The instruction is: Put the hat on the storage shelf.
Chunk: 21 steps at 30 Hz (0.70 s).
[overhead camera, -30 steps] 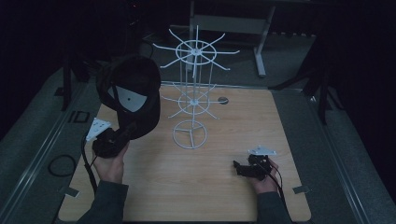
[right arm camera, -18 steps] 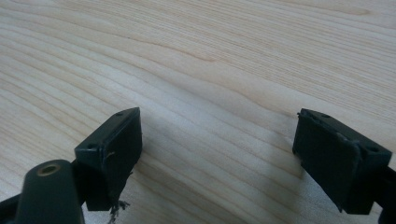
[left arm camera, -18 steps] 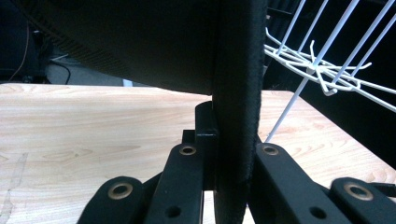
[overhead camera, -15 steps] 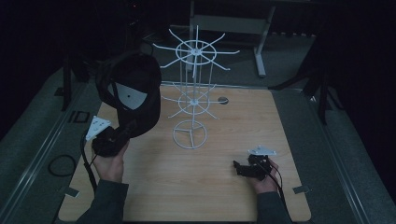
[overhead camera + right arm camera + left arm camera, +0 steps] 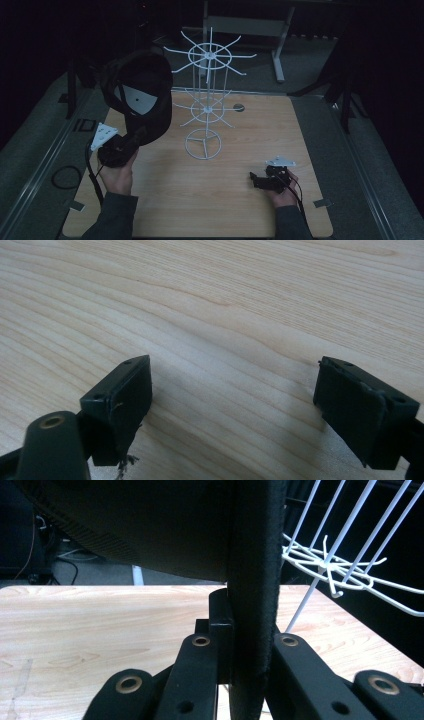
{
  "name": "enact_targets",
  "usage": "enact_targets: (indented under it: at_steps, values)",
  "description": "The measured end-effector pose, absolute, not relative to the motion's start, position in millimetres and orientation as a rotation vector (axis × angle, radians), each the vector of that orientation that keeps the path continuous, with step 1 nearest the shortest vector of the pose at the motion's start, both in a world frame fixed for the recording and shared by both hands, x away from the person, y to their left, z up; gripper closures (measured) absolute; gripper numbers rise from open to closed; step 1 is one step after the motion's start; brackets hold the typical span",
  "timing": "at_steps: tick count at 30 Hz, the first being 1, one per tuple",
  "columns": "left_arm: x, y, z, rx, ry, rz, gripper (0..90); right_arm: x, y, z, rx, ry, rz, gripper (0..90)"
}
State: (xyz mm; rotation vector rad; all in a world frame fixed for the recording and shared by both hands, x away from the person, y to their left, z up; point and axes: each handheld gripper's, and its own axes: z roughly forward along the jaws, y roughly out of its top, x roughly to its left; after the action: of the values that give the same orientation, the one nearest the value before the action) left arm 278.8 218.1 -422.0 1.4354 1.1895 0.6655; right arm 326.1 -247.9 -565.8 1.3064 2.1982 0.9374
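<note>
Left gripper [image 5: 131,142] holds a black baseball cap [image 5: 142,95] aloft, left of the white wire display rack [image 5: 207,100]. In the left gripper view its fingers [image 5: 210,665] are pinched tight on a thin edge of the cap [image 5: 252,605], probably the brim seen edge-on; the crown hangs overhead and dark. The cap is clear of the wooden surface [image 5: 235,155], near the rack's upper ring of hooks but not touching it.

Right gripper [image 5: 256,181] lies low over the surface at the near right, fingers [image 5: 120,400] spread wide, nothing between them, well apart from cap and rack.

Risks, as judged:
- Grip is on a narrow strip of fabric. The crown's weight hangs off to one side, so the cap may pivot or slide out if swung quickly.
- Rack is light wire on a small ring base [image 5: 202,145]. A sideways push from the cap against a hook could tip or spin it; no hand steadies it.
- Cap hides the hooks from the left gripper's own camera, so aiming onto a hook is partly blind.
- Hook tips could snag the fabric rather than seat it.
</note>
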Motion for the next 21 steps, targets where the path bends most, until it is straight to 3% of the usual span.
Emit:
enact_targets:
  at_steps: [21]
  values:
    - [274, 215, -410, 1.422, 1.175, 0.716, 86.8, 326, -248, -566, 1.308, 2.198, 0.937, 15.4]
